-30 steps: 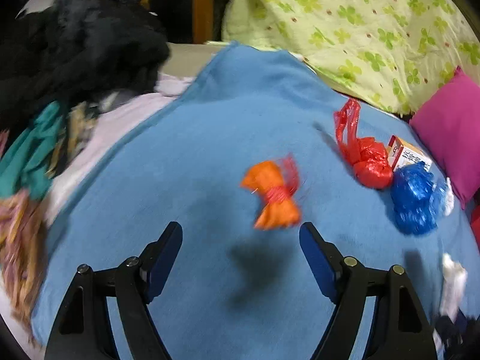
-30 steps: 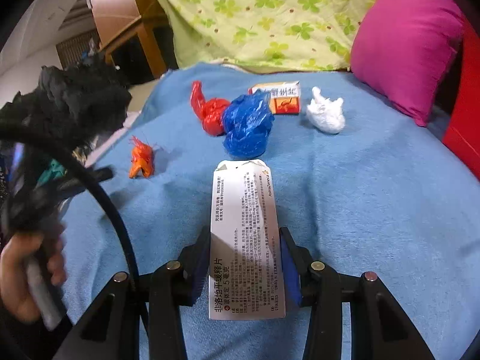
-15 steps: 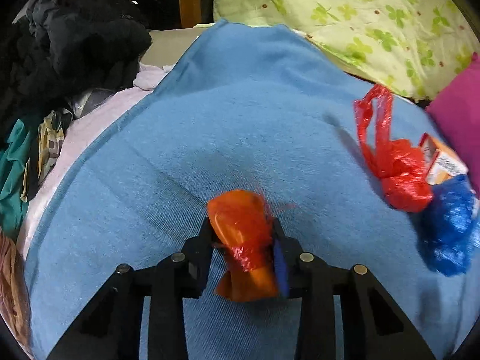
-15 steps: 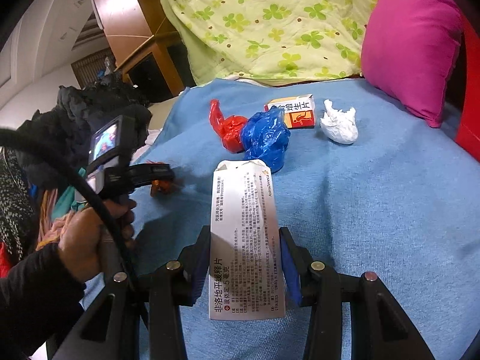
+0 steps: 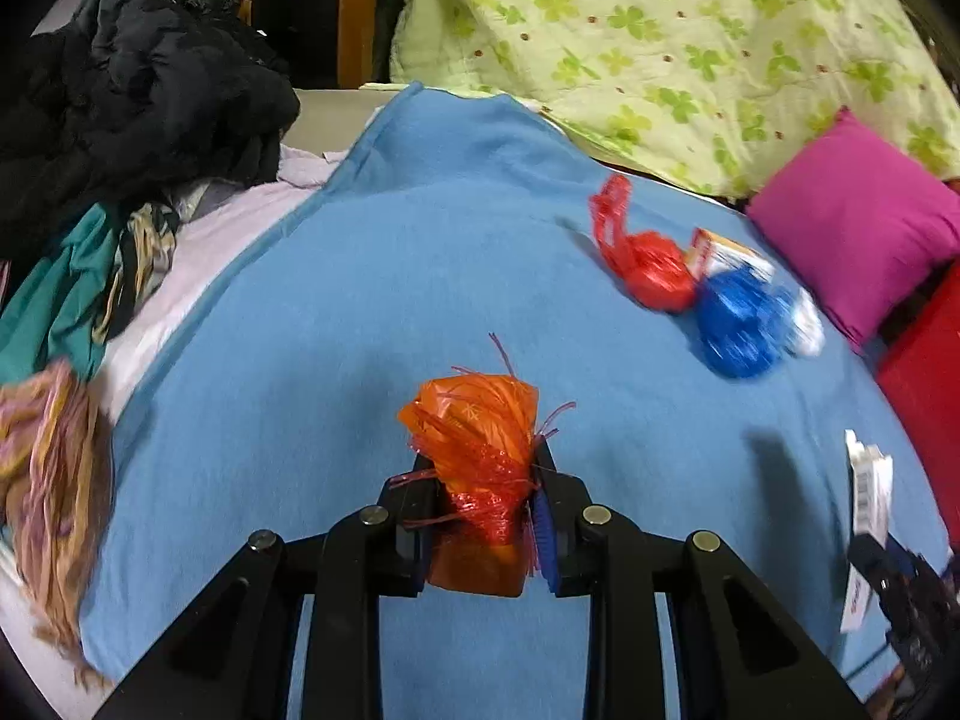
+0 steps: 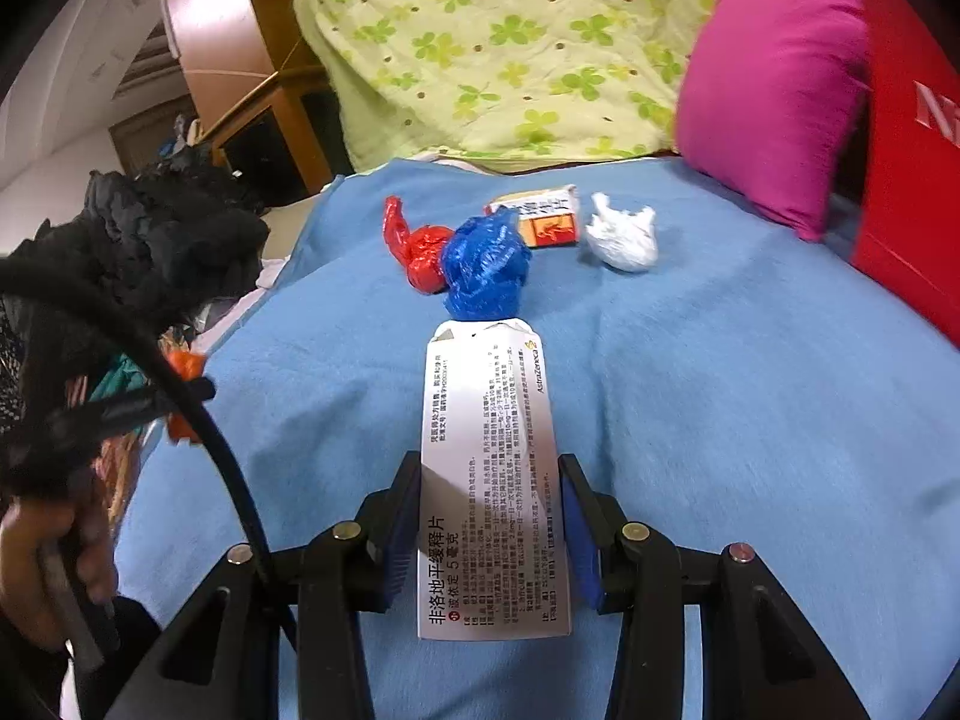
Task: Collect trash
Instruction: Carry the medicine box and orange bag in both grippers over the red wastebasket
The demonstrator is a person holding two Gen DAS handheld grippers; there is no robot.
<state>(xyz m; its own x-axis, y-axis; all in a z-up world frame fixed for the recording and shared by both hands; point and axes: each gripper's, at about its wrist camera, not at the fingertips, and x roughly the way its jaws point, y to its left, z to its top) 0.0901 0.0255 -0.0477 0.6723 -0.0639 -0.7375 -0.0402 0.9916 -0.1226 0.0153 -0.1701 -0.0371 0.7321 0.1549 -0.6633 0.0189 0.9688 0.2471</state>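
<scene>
My left gripper (image 5: 483, 516) is shut on an orange plastic bag wad (image 5: 474, 444) and holds it above the blue blanket (image 5: 360, 300). My right gripper (image 6: 489, 516) is shut on a white medicine box (image 6: 489, 480) with printed text. Further back on the blanket lie a red bag (image 6: 420, 246), a blue bag (image 6: 486, 270), an orange-and-white small box (image 6: 543, 219) and a white crumpled wad (image 6: 621, 234). The red bag (image 5: 642, 258) and blue bag (image 5: 741, 324) also show in the left wrist view. The left gripper with the orange wad (image 6: 183, 396) shows at the left in the right wrist view.
A pile of dark clothes (image 5: 138, 96) and coloured fabrics (image 5: 54, 300) lies at the left. A green patterned quilt (image 5: 660, 42) and a magenta pillow (image 5: 852, 228) are at the back. A red box (image 6: 906, 150) stands at the right. A wooden cabinet (image 5: 312, 18) is behind.
My left gripper closed on the orange wad and has lifted it off the blanket, moving back. My right gripper still holds the white box.
</scene>
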